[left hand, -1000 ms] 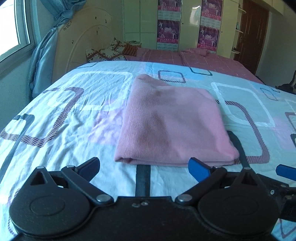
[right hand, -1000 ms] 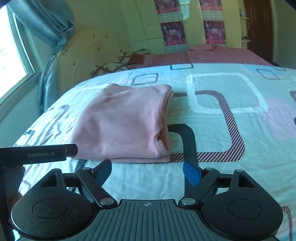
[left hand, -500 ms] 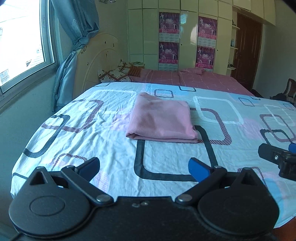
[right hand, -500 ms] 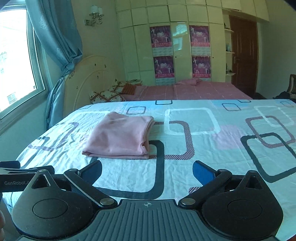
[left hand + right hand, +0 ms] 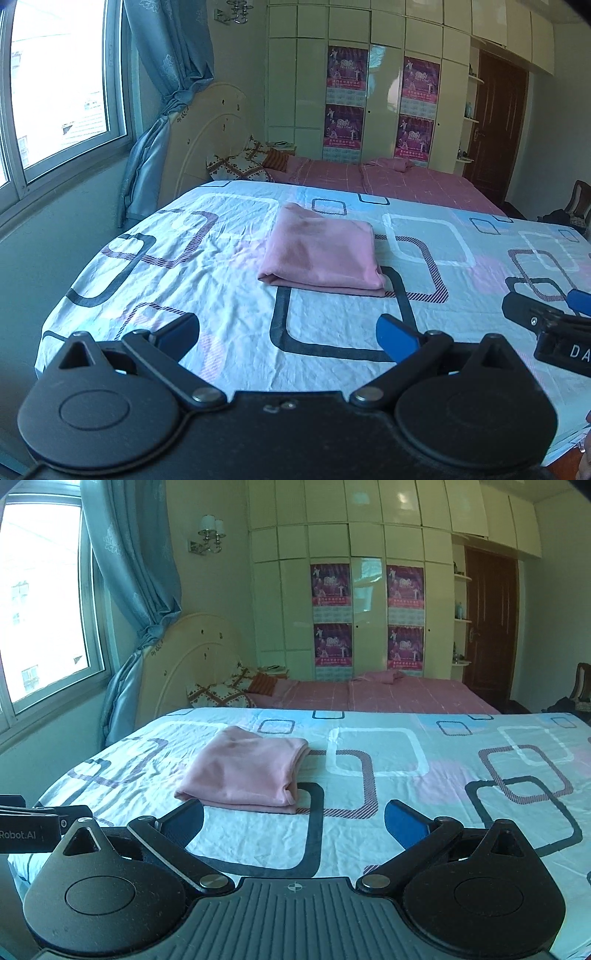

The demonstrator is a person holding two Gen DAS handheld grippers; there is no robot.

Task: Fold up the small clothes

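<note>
A pink garment lies folded into a flat rectangle on the patterned bedsheet; it also shows in the right wrist view. My left gripper is open and empty, held back from the garment near the bed's front edge. My right gripper is open and empty, also well short of the garment. The right gripper's body shows at the right of the left wrist view. The left gripper's body shows at the left of the right wrist view.
The bed's left edge drops off toward a wall with a window and blue curtain. A second bed with pink cover and pillows stands behind. Wardrobe doors and a brown door line the far wall.
Both grippers have pulled back and up from the folded garment, which now looks smaller and farther away. The garment has not moved. Both grippers stay open.
</note>
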